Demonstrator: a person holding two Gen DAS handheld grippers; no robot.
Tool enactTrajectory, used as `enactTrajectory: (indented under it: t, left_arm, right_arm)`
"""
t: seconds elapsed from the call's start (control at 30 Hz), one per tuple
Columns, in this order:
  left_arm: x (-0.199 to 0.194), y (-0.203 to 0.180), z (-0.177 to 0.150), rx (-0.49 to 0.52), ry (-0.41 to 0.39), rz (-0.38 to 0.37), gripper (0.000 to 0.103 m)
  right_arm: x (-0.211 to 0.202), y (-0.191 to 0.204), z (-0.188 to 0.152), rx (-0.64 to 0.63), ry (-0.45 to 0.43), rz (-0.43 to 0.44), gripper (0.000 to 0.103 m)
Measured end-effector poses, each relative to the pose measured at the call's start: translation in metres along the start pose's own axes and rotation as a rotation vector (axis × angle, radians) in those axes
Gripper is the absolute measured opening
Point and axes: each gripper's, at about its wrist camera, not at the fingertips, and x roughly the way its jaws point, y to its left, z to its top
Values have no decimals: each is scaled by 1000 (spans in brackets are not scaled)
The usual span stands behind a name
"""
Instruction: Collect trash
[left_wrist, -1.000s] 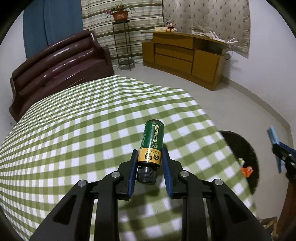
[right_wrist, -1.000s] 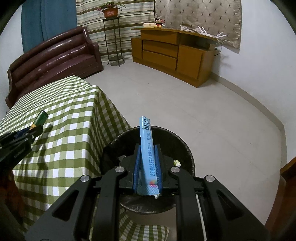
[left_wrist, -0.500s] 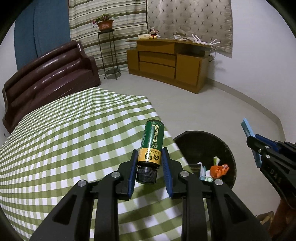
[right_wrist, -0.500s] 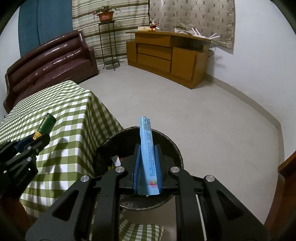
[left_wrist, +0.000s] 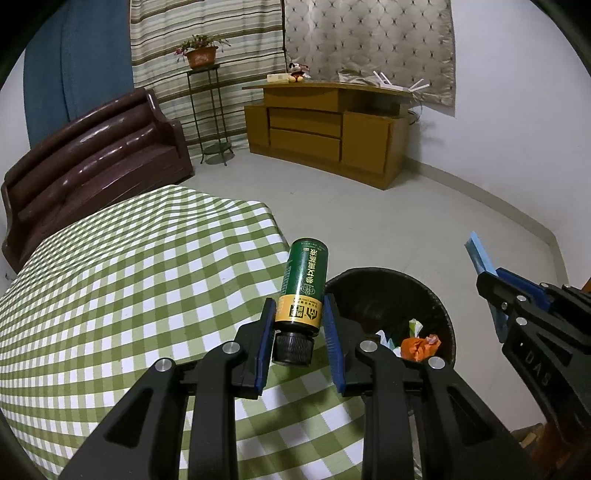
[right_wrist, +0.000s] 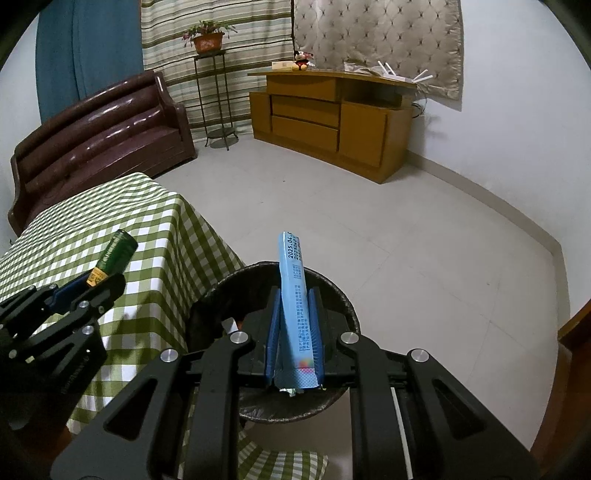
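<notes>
The left gripper (left_wrist: 297, 341) clenches the small, rigid, slick-looking green bottle (left_wrist: 303, 286) near its cap, bin (left_wrist: 448, 325) at three o'clock; the right gripper (right_wrist: 295, 341) pinches a light, crushable blue box (right_wrist: 295, 302) over it

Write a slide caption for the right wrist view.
Right gripper holds a flat blue packet above the black bin; beside it, the left gripper carries a green bottle.

Green bottle (left_wrist: 304, 282), blue packet (right_wrist: 295, 306), gripped.
</notes>
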Motion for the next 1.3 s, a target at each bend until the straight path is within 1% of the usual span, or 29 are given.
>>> enactTrajectory:
  t: [0.6, 0.7, 0.73, 0.77, 0.8, 0.87, 1.0, 1.07, 1.3]
  left_arm:
    - [18, -15, 5, 35, 10, -15, 27]
    - [21, -15, 6, 35, 15, -17, 27]
    - [22, -16, 6, 35, 17, -17, 28]
    - [22, -16, 6, 35, 20, -18, 31]
    - [22, -17, 6, 34, 20, -20, 34]
    - [23, -16, 7, 32, 19, -21, 41]
    - [24, -16, 7, 28, 22, -24, 46]
    - [23, -16, 7, 26, 20, -23, 50]
    - [22, -14, 7, 19, 17, -22, 51]
  right_arm:
    - [13, -6, 1, 15, 5, -11, 17]
    - [14, -7, 1, 14, 5, -11, 18]
    - [14, -7, 1, 16, 5, -10, 20]
    - [14, -8, 1, 18, 1, -11, 28]
    - [14, -8, 2, 20, -4, -12, 30]
    - [14, -8, 2, 22, -8, -11, 31]
    - [14, -10, 3, 29, -11, -16, 31]
    - [14, -11, 3, 30, -12, -17, 31]
    - [13, -9, 4, 30, -15, -18, 31]
